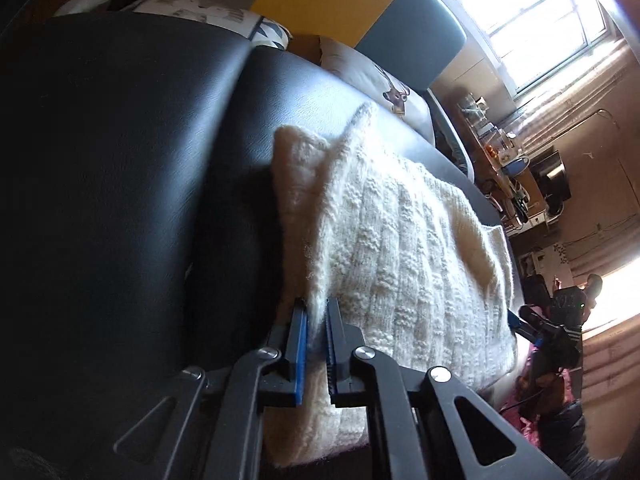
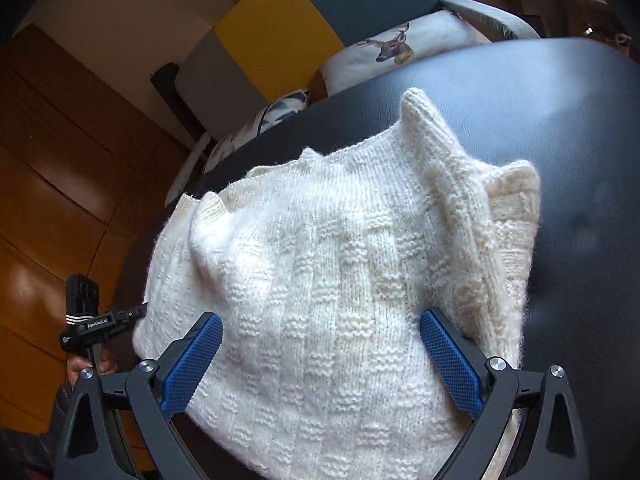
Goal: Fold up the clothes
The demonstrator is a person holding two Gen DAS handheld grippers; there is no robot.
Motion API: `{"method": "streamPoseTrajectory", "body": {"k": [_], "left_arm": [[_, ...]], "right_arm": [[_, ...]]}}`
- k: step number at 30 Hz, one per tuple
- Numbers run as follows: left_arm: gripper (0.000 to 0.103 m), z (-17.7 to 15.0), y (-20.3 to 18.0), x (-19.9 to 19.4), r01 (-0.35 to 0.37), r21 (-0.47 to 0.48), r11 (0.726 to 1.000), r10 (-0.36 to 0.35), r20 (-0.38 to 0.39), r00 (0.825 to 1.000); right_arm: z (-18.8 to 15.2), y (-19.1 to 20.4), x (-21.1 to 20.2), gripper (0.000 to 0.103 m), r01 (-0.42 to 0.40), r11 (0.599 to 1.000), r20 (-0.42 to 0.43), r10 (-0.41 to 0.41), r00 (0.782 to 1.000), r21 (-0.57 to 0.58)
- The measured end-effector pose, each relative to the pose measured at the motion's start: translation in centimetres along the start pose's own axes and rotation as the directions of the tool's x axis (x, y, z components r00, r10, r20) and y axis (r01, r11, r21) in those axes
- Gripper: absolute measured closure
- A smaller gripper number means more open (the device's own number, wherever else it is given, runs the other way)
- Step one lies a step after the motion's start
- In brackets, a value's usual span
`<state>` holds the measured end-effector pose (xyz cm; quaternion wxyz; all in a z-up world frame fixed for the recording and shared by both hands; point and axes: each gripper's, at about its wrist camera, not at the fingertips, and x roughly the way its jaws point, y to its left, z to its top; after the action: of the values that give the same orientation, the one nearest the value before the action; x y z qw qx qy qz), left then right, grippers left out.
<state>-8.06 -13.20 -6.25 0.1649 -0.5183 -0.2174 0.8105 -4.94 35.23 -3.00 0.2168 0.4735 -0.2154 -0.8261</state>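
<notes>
A cream knitted sweater (image 1: 400, 248) lies folded on a black leather seat (image 1: 120, 160). My left gripper (image 1: 317, 308) is shut on the sweater's near edge, with knit pinched between its blue pads. In the right wrist view the sweater (image 2: 340, 260) fills the middle, lying on the black seat (image 2: 580, 140). My right gripper (image 2: 320, 332) is open, its blue pads spread wide over the sweater's near part, holding nothing. The left gripper's body (image 2: 88, 324) shows at the sweater's left edge.
A deer-print cushion (image 2: 396, 48) and a yellow, grey and teal chair back (image 2: 304, 12) stand behind the seat. A wooden floor (image 2: 48, 180) lies to the left. A cluttered desk (image 1: 516, 168) and a bright window (image 1: 540, 12) are at the far right.
</notes>
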Motion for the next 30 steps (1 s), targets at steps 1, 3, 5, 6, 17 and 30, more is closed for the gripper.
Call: {"method": "streamPoseTrajectory", "body": {"k": [1,3,5,6,17,30], "left_arm": [[0.096,-1.0,-0.1,-0.6,-0.007,0.009,1.000,0.007,0.005,1.000],[0.095,-1.7,-0.2,-2.0,-0.015,0.031,0.999,0.014,0.035,0.999],[0.093,-2.2,-0.3,-3.5,-0.023,0.052,0.998,0.020,0.070,0.997],[0.092,-2.4,-0.4,-4.2,-0.028,0.062,0.998,0.022,0.087,0.996],[0.087,3.4,-1.0,-2.5,-0.027,0.165,0.986,0.013,0.085,0.996],[0.099,2.5,-4.3,-3.9,-0.109,0.312,0.944,0.060,0.162,0.985]], "right_arm": [[-0.7,0.2,-0.4,0.002,-0.012,1.000,-0.010,0.012,1.000,0.005],[-1.9,0.4,-1.1,0.002,-0.027,1.000,-0.008,0.027,1.000,-0.005],[-2.5,0.4,-2.0,0.002,-0.025,1.000,0.018,0.026,1.000,-0.003],[-2.5,0.6,-2.5,0.003,-0.016,1.000,0.030,0.017,0.999,-0.003],[3.4,3.0,-1.6,0.024,0.349,0.888,0.131,-0.324,0.937,-0.299],[4.6,4.9,0.1,0.094,0.485,0.764,0.120,-0.484,0.867,-0.426]]}}
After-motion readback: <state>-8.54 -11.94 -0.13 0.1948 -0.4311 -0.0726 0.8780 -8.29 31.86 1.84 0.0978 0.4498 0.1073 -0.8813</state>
